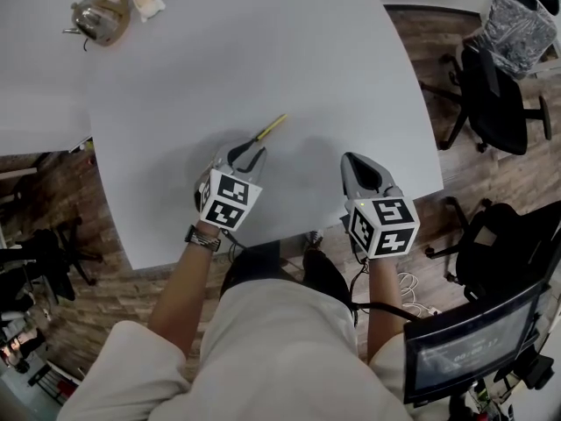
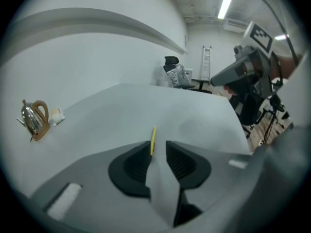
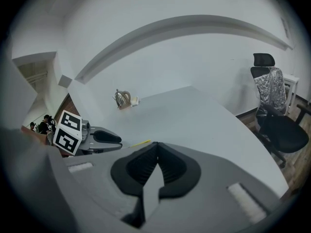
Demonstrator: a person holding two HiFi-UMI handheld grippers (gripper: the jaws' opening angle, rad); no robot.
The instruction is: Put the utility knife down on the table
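Observation:
The utility knife [image 1: 270, 128] is a thin yellow strip lying on the white table [image 1: 263, 51], pointing away and to the right. My left gripper [image 1: 252, 153] sits just behind the knife's near end. In the left gripper view the left gripper [image 2: 158, 144] is open, with table showing between its jaws, and the knife [image 2: 153, 139] lies by the left jaw's tip and runs on past it. My right gripper [image 1: 355, 160] hovers over the table's near edge to the right, apart from the knife. The right gripper [image 3: 156, 147] is shut with nothing in it; the knife [image 3: 139, 143] shows to its left.
A metal teapot on a wooden stand [image 1: 101, 16] and a small white object [image 1: 147, 0] sit at the table's far left. Black office chairs [image 1: 491, 86] stand on the wooden floor to the right. The person's lap is below the table's near edge.

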